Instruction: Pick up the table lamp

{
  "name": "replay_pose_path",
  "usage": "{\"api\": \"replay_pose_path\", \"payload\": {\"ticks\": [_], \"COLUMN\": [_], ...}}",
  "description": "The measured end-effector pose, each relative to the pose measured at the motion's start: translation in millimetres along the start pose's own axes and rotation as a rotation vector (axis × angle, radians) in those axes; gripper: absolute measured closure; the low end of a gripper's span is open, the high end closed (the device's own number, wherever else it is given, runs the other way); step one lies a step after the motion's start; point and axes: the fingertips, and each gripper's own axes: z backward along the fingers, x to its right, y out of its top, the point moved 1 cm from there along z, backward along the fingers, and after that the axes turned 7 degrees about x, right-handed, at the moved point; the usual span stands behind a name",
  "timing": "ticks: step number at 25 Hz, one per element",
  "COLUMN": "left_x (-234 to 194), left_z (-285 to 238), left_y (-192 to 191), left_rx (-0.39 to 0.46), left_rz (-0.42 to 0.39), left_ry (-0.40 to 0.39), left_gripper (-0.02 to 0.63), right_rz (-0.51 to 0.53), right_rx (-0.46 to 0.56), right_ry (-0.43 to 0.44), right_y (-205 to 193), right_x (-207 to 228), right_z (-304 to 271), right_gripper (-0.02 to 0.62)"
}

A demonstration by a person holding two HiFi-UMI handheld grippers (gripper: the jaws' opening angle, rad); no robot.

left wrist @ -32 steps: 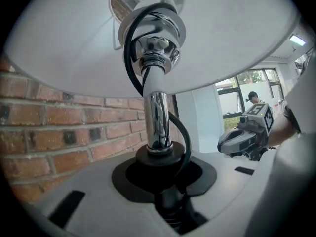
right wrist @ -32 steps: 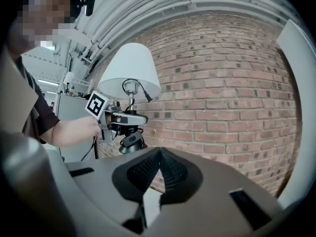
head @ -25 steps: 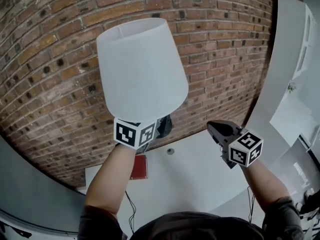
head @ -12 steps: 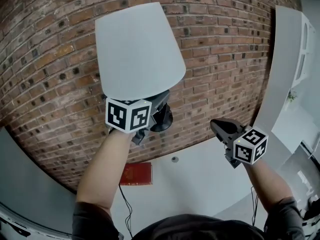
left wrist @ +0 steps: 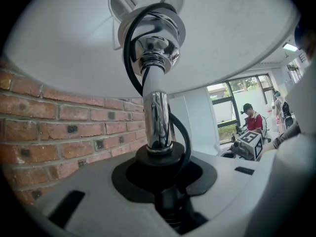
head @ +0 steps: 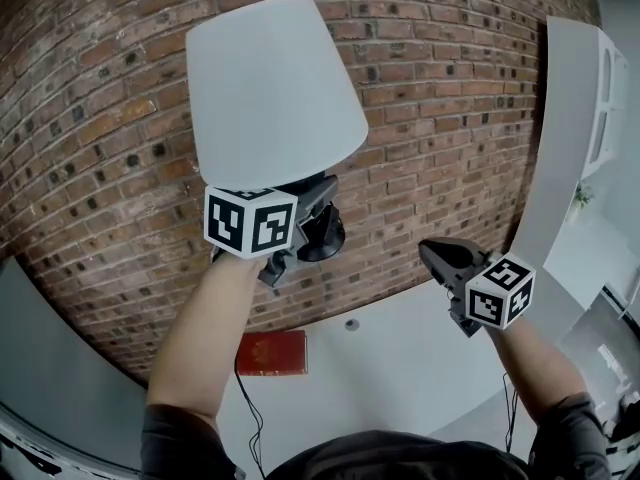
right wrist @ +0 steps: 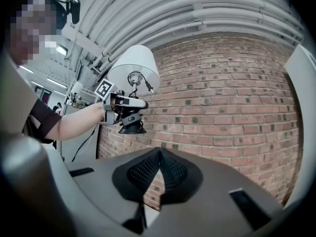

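Within left gripper (head: 312, 218), lamp stem (left wrist: 159, 120)

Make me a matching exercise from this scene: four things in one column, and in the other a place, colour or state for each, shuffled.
Column one
1. shade
2. stem
3. book
4. right gripper

Column two
a. red, lying flat on the table
b. shut, with nothing between its jaws
c. white, above the left gripper
d. chrome, clamped between the left gripper's jaws

Pairs: 1-c, 2-d, 3-a, 4-b
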Motion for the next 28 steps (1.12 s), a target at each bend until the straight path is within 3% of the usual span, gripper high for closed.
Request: {"api": "replay_pose_path", "payload": {"ticks": [28], "left_x": [-5.8], "left_z": [8.5], "left_y": [-4.0], "left_rx": [-0.017], "left_rz": [0.002], "left_ry": [-0.020], "left_gripper": [0.506], "right_rz": [0.006], "right_rx": [0.006], "right_ry": [-0.005], "right_y": [2.6], "right_x": [-6.5], "right_z": [-6.5], "right_gripper": [0.604]}}
